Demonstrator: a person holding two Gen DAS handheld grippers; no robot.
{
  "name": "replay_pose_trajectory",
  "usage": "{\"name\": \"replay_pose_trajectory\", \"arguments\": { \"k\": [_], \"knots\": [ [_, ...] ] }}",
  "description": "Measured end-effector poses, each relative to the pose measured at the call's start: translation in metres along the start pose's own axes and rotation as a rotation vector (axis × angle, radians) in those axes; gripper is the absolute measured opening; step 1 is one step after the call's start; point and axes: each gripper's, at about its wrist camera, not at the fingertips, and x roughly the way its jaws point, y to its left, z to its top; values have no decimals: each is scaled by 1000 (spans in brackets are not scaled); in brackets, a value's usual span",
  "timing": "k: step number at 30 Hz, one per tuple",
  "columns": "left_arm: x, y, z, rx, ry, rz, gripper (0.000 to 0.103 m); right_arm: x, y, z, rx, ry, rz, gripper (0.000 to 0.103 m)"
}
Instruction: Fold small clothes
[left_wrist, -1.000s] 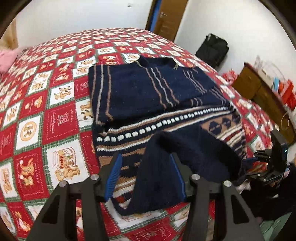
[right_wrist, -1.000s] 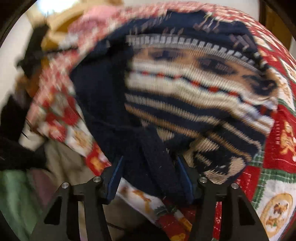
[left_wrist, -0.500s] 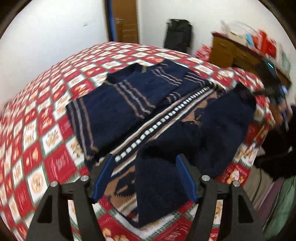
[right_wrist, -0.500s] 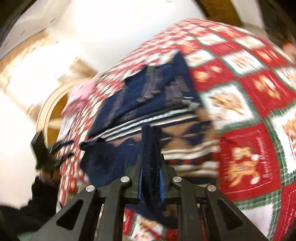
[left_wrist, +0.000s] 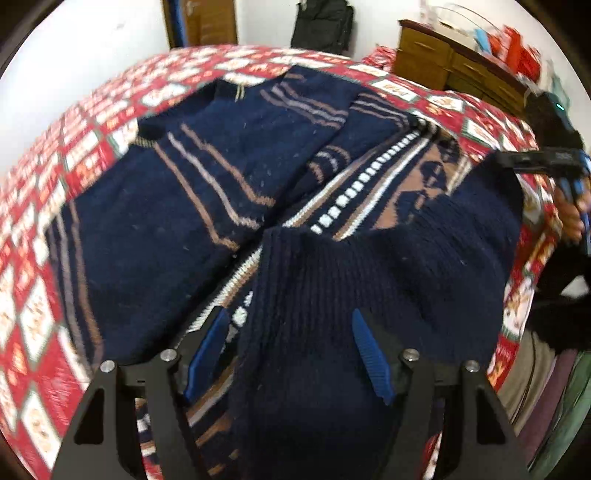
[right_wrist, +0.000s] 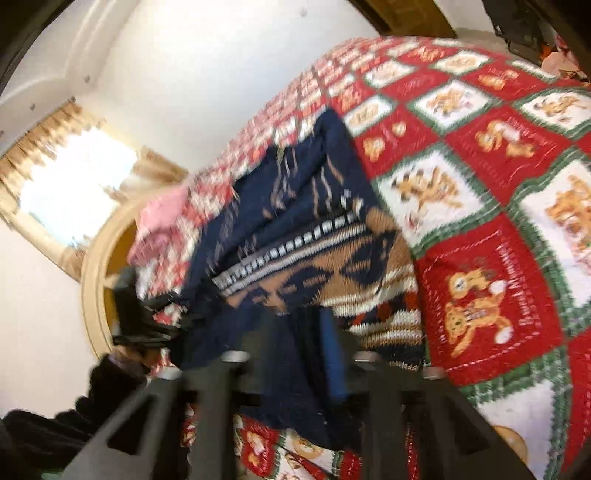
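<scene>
A navy knitted sweater (left_wrist: 207, 192) with tan and white stripes lies on the red patchwork bedspread (left_wrist: 33, 302), sleeves folded over its body. Its ribbed hem (left_wrist: 332, 295) is lifted and folded toward the collar. My left gripper (left_wrist: 288, 354) stands wide, with the hem's left part draped between its blue pads, not pinched. My right gripper (right_wrist: 299, 354) is shut on the hem's right end (right_wrist: 291, 369) and holds it up; it also shows at the right of the left wrist view (left_wrist: 543, 162). The sweater shows blurred in the right wrist view (right_wrist: 303, 236).
A wooden dresser (left_wrist: 454, 62) with clutter stands beyond the bed's right side. A black bag (left_wrist: 321, 22) and a door (left_wrist: 207, 22) are at the far wall. Pink cloth (right_wrist: 162, 214) lies at the bed's far end by a window (right_wrist: 74, 184).
Both grippers have carried the hem up and forward over the sweater toward the collar. My right gripper closed on the hem a second ago and stays shut. The left jaws stayed wide.
</scene>
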Motion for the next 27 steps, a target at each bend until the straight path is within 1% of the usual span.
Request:
{"name": "replay_pose_trajectory", "arguments": {
  "k": [1, 2, 3, 6, 7, 9, 10, 13, 15, 17, 18, 19, 21, 23, 24, 25, 27],
  "knots": [
    [3, 0, 0, -12, -3, -2, 72, -4, 0, 0, 2, -18, -7, 73],
    [3, 0, 0, -15, -19, -1, 72, -9, -1, -1, 4, -35, -9, 76],
    [3, -1, 0, -20, -35, -8, 72, -11, -2, -1, 12, -27, -7, 76],
    [2, 1, 1, -61, -50, -35, 73, -9, 1, -2, 4, -3, -12, 76],
    [1, -1, -1, -68, -55, -39, 73, -6, 3, -2, -9, -2, -27, 76],
    [1, 0, -1, -72, -56, -49, 73, -5, 5, -4, -34, -6, -83, 76],
    [0, -1, -3, -77, -59, -56, 73, -3, 5, -5, -45, -1, -91, 76],
    [-1, -4, -5, -69, -60, -56, 73, 14, 9, -11, -84, 62, -101, 76],
    [0, -6, -6, -48, -61, -38, 73, 32, 15, -19, -133, 129, -125, 76],
    [0, -7, -5, -49, -62, -36, 75, 45, 19, -26, -180, 172, -166, 68],
    [0, -6, -5, -52, -61, -40, 75, 54, 21, -30, -207, 204, -189, 57],
    [0, -6, -4, -59, -60, -50, 77, 59, 20, -33, -215, 227, -210, 42],
    [1, -4, -4, -78, -63, -67, 80, 67, 18, -36, -212, 257, -220, 27],
    [1, -3, -3, -94, -70, -80, 81, 67, 18, -36, -214, 259, -225, 24],
    [1, -2, -4, -100, -72, -85, 81, 66, 19, -37, -223, 255, -232, 18],
    [1, -1, -4, -108, -75, -96, 80, 64, 20, -36, -228, 252, -233, 15],
    [-1, 2, -6, -124, -80, -120, 79, 62, 20, -36, -235, 244, -230, 11]
  ]
}}
